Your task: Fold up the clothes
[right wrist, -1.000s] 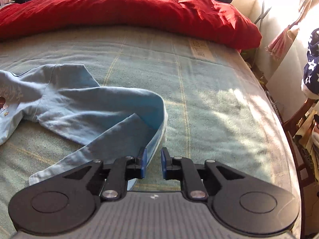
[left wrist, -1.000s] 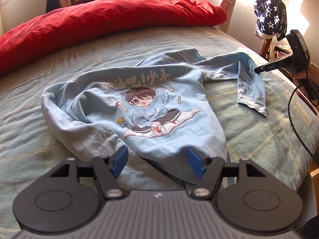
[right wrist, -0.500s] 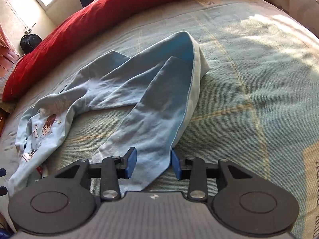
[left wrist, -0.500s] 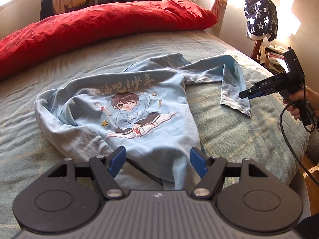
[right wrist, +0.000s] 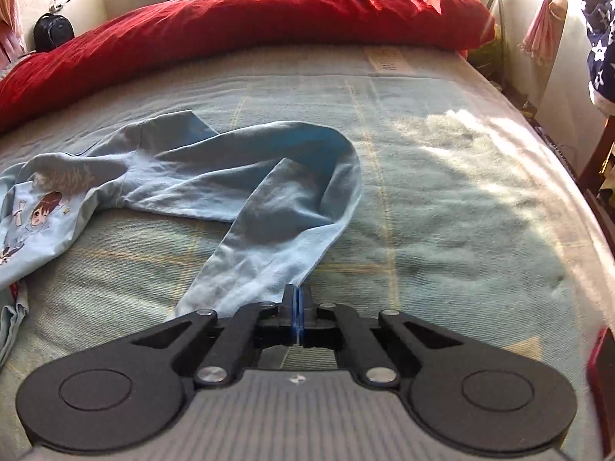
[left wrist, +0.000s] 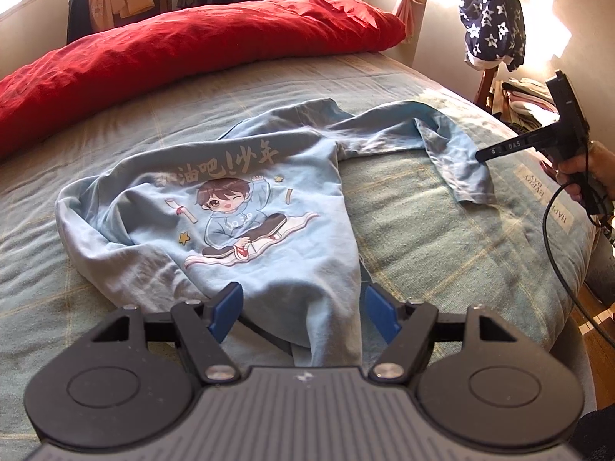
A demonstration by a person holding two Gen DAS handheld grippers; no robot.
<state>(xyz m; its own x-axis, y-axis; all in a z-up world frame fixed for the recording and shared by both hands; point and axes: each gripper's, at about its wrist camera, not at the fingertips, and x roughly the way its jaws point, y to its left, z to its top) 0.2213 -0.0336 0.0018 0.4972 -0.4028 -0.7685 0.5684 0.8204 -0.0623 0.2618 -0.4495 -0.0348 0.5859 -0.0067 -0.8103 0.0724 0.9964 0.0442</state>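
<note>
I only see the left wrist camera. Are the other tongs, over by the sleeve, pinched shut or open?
Observer: Shut. In the right wrist view the right tongs have their blue pads pressed together on the cuff edge of the sleeve of the light blue sweatshirt.
Child: Is there anything in the room that my camera misses?
Observer: Yes. A black backpack sits by the wall, past the left end of the red duvet.
</note>
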